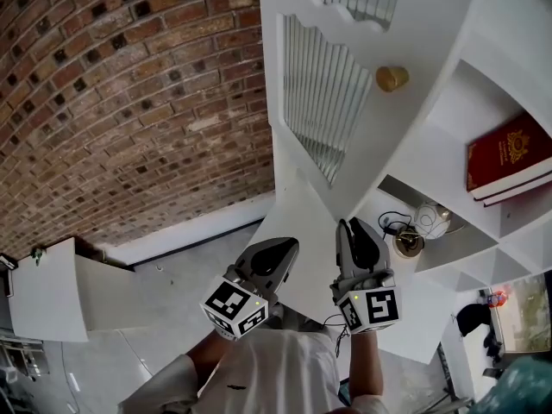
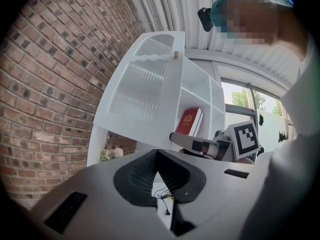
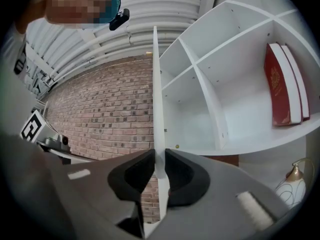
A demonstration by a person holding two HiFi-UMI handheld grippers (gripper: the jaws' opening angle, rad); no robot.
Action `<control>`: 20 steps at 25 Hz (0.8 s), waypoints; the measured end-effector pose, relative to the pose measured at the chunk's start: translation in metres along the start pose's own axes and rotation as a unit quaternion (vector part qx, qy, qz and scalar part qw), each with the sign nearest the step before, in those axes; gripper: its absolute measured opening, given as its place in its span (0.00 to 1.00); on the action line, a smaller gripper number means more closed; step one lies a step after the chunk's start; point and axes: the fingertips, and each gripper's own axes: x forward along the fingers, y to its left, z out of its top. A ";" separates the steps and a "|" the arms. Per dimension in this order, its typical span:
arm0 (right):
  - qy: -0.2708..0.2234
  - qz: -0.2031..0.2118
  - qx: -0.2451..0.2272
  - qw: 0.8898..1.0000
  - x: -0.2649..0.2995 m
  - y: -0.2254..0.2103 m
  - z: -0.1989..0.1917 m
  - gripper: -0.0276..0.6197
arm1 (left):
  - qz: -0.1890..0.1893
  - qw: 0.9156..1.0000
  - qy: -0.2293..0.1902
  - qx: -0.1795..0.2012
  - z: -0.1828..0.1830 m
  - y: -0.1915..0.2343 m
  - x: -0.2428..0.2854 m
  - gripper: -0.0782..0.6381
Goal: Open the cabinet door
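The white cabinet door (image 1: 323, 102), with a ribbed glass panel and a gold knob (image 1: 392, 78), stands swung out from the white shelf cabinet (image 1: 448, 136). My right gripper (image 1: 349, 231) is shut on the door's lower free edge. In the right gripper view the door (image 3: 156, 109) runs edge-on between the dark pads (image 3: 185, 176), which press on both its faces. My left gripper (image 1: 280, 253) hovers just left of it, below the door, its tips closed together (image 2: 157, 154) and holding nothing. From the left gripper view the door (image 2: 142, 84) and its knob (image 2: 176, 55) show face-on.
A red book (image 1: 507, 155) leans in an open shelf compartment. On the shelf below stands a brass-based lamp with a black cable (image 1: 412, 240). A brick wall (image 1: 129, 102) runs along the left, with a low white board (image 1: 47, 291) before it.
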 end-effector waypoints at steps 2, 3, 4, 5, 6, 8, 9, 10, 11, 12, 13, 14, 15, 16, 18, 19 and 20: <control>0.003 0.008 -0.002 1.000 -0.001 0.004 0.000 0.16 | 0.006 1.000 -0.001 -0.001 0.000 -0.001 -0.003 0.12; 0.004 0.012 -0.003 1.000 -0.001 0.006 0.000 0.16 | 0.010 1.000 -0.002 -0.003 0.000 0.000 -0.004 0.12; 0.006 0.017 -0.004 1.000 -0.001 0.008 0.000 0.16 | 0.014 1.000 -0.002 -0.004 -0.001 0.000 -0.006 0.12; 0.008 0.022 -0.005 1.000 -0.001 0.010 -0.001 0.16 | 0.018 1.000 -0.003 -0.005 -0.001 0.001 -0.007 0.12; 0.009 0.028 -0.005 1.000 -0.001 0.012 -0.001 0.15 | 0.021 1.000 -0.004 -0.006 -0.001 0.001 -0.007 0.12; 0.012 0.038 -0.003 0.999 -0.002 0.016 -0.001 0.15 | 0.028 1.000 -0.005 -0.009 -0.002 0.002 -0.007 0.12; 0.014 0.043 -0.002 0.999 -0.002 0.018 -0.001 0.15 | 0.031 0.999 -0.006 -0.010 -0.003 0.002 -0.007 0.12; 0.016 0.049 -0.003 0.999 -0.002 0.021 -0.001 0.15 | 0.034 0.999 -0.006 -0.011 -0.003 0.001 -0.007 0.12; 0.017 0.055 -0.003 0.998 -0.003 0.023 -0.002 0.15 | 0.036 0.999 -0.007 -0.011 -0.002 0.001 -0.007 0.12; 0.017 0.060 -0.004 0.998 -0.003 0.025 -0.001 0.15 | 0.038 0.999 -0.008 -0.012 -0.002 0.000 -0.007 0.12; 0.018 0.065 -0.003 0.998 -0.003 0.028 -0.001 0.15 | 0.041 0.999 -0.009 -0.012 -0.001 0.000 -0.008 0.12; 0.018 0.069 -0.002 0.997 -0.003 0.030 -0.001 0.15 | 0.044 0.999 -0.010 -0.012 -0.001 0.000 -0.008 0.12; 0.018 0.074 0.000 0.997 -0.003 0.032 -0.001 0.15 | 0.048 0.999 -0.011 -0.012 -0.001 0.001 -0.009 0.12; 0.018 0.081 0.003 0.997 -0.003 0.035 -0.001 0.15 | 0.052 0.999 -0.012 -0.013 0.000 0.002 -0.010 0.12; 0.020 0.096 0.006 0.995 -0.003 0.041 -0.001 0.15 | 0.059 0.998 -0.014 -0.014 0.001 0.003 -0.012 0.12; 0.021 0.102 0.007 0.995 -0.003 0.045 -0.001 0.15 | 0.063 0.998 -0.014 -0.015 0.000 0.003 -0.013 0.12; 0.021 0.107 0.007 0.994 -0.002 0.048 -0.001 0.15 | 0.066 0.998 -0.015 -0.016 0.000 0.004 -0.015 0.12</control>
